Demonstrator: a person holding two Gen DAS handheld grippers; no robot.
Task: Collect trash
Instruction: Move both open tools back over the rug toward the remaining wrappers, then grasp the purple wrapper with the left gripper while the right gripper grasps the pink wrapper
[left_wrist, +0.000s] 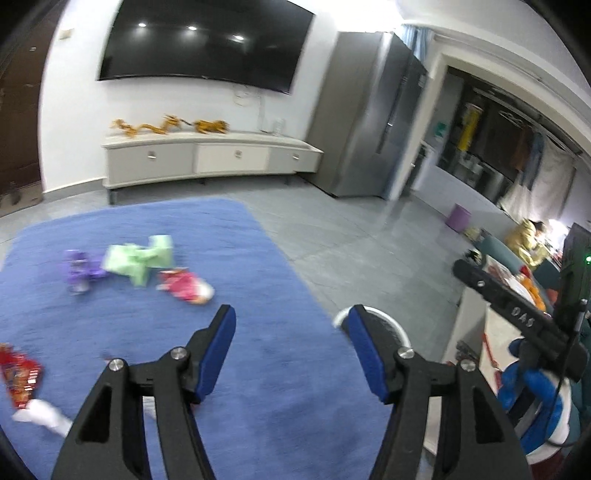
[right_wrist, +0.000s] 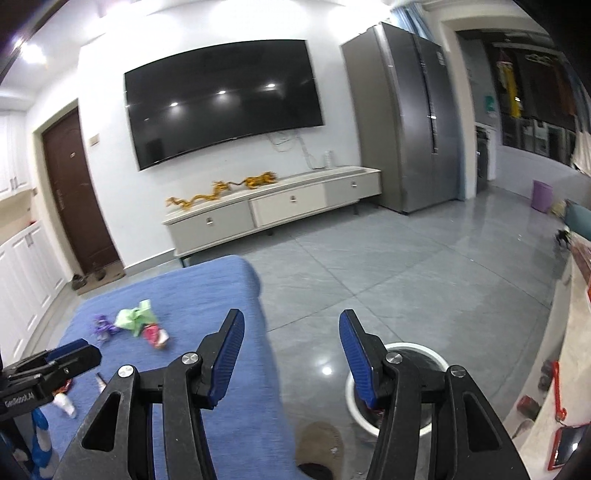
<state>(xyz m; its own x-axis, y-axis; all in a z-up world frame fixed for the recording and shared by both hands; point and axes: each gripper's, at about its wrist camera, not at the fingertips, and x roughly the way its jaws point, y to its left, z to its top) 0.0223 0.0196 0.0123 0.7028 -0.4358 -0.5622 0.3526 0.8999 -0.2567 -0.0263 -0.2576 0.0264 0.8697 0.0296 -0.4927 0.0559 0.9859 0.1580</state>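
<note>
Several wrappers lie on a blue rug (left_wrist: 258, 387): a green one (left_wrist: 138, 260), a purple one (left_wrist: 81, 267), a pink-red one (left_wrist: 184, 286), a red packet (left_wrist: 18, 376) and a white scrap (left_wrist: 40, 415). My left gripper (left_wrist: 291, 314) hangs open above the rug with nothing between its blue pads. My right gripper (right_wrist: 291, 317) is open and empty too, over the rug's edge and the grey floor. A white-rimmed round bin (right_wrist: 424, 349) stands on the floor just behind its right finger. The green wrapper (right_wrist: 135, 317) and pink-red wrapper (right_wrist: 155, 334) show small at the left.
A low TV cabinet (right_wrist: 288, 206) stands against the far wall, with a grey fridge (right_wrist: 410, 118) to its right. A purple bucket (right_wrist: 542, 195) sits far right. A cluttered pale counter (right_wrist: 554, 369) runs along the right. A brown patch (right_wrist: 319, 439) marks the floor.
</note>
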